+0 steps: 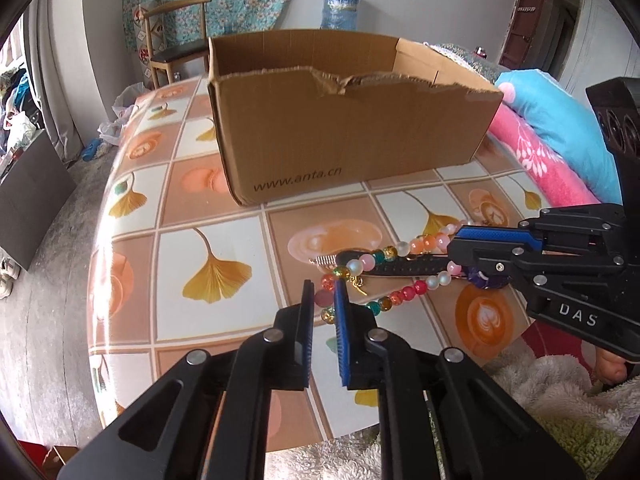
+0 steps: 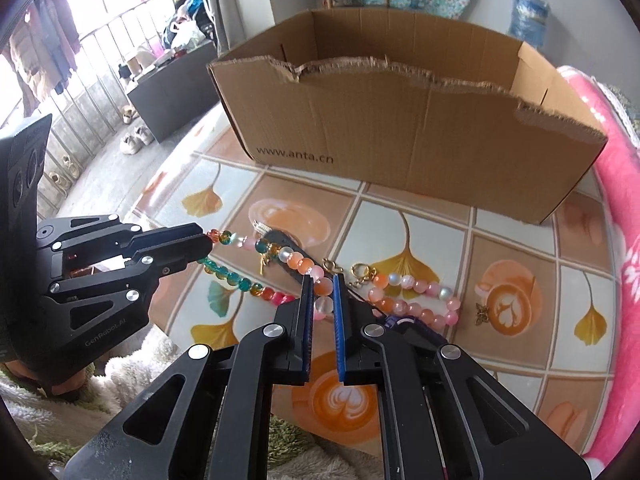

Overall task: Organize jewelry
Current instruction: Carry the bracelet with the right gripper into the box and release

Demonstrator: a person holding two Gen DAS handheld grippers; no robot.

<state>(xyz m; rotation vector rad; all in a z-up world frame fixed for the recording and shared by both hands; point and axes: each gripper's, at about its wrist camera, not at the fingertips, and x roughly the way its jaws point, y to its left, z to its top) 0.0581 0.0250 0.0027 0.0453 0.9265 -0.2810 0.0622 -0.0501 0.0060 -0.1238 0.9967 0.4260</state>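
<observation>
A string of coloured glass beads lies stretched over the tiled tabletop. My left gripper is shut on its left end, a pink bead between the pads. My right gripper is shut on beads near the middle of the string. A pink bead bracelet with a gold clasp lies just right of it. A black comb-like piece lies under the beads. The open cardboard box stands behind, also in the right wrist view.
A pink and blue blanket lies at the table's right edge. A small gold charm lies on the table right of the bracelet. A fluffy white cloth is at the near edge. A chair stands behind the table.
</observation>
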